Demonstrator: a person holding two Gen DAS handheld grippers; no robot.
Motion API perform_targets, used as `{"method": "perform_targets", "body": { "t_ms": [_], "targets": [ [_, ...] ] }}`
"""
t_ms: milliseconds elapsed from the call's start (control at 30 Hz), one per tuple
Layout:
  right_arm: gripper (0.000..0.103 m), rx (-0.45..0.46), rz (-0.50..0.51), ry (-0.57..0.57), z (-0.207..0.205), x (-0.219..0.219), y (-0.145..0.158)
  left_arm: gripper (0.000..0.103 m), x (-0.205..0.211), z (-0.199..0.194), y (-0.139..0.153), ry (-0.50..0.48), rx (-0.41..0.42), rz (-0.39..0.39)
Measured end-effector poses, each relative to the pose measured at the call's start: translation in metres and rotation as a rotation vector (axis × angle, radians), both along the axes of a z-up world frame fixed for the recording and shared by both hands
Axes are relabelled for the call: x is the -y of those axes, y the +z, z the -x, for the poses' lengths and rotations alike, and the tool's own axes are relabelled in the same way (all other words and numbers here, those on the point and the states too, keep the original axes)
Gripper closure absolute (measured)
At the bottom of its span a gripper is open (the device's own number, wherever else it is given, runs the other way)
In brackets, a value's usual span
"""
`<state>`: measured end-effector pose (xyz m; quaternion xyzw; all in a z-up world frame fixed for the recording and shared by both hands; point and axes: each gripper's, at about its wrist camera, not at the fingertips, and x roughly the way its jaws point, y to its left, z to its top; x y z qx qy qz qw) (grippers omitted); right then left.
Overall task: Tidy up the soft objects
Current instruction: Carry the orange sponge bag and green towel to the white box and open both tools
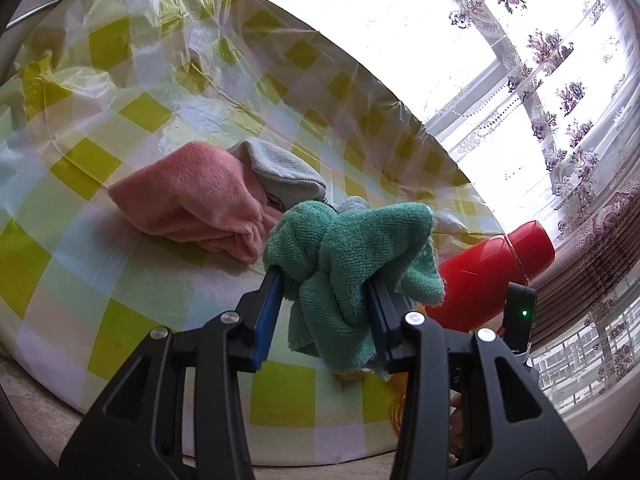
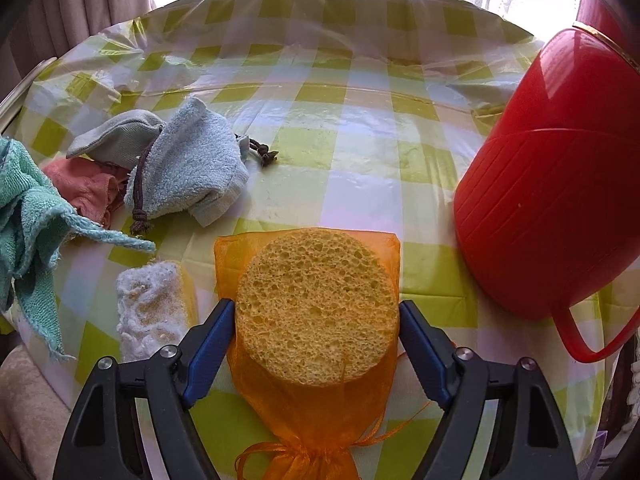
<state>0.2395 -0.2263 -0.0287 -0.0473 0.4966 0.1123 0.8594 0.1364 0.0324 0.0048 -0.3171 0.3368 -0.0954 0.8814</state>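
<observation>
My left gripper [image 1: 326, 276] is shut on a bunched green towel [image 1: 352, 248] and holds it above the checked tablecloth [image 1: 120, 264]; the towel hides the fingertips. That green towel [image 2: 28, 216] hangs at the left edge of the right wrist view. My right gripper [image 2: 316, 308] points steeply down, its blue pads against both sides of a round yellow sponge [image 2: 316, 304]. The sponge lies on an orange mesh bag [image 2: 312, 412]. A red basket [image 2: 552, 208] lies tipped at the right, also in the left wrist view as the red basket [image 1: 488, 268].
A pink cloth [image 1: 192, 200] and a grey drawstring pouch [image 1: 280, 176] lie behind the green towel. A light blue towel [image 2: 192, 168] sits on the pouch, its cord trailing. A white and yellow scrub sponge [image 2: 152, 312] lies left of the right gripper. Curtained windows stand beyond the table.
</observation>
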Motion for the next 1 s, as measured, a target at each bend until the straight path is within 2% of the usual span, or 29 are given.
{"method": "perform_targets", "body": {
  "t_ms": [233, 433, 700, 1000],
  "targets": [
    [0.021, 0.05, -0.056, -0.033, 0.037, 0.027, 0.028, 0.059, 0.012, 0.007, 0.015, -0.019, 0.037, -0.049],
    [0.021, 0.092, -0.081, -0.087, 0.069, 0.066, 0.05, 0.059, 0.037, 0.015, 0.031, -0.085, 0.06, -0.085],
    [0.021, 0.154, -0.066, -0.21, 0.12, 0.142, 0.08, 0.058, 0.102, 0.028, 0.05, -0.261, 0.082, -0.108],
    [0.021, 0.16, 0.01, -0.413, 0.182, 0.241, 0.087, 0.058, 0.201, 0.05, 0.068, -0.504, 0.1, -0.136]
  ]
}}
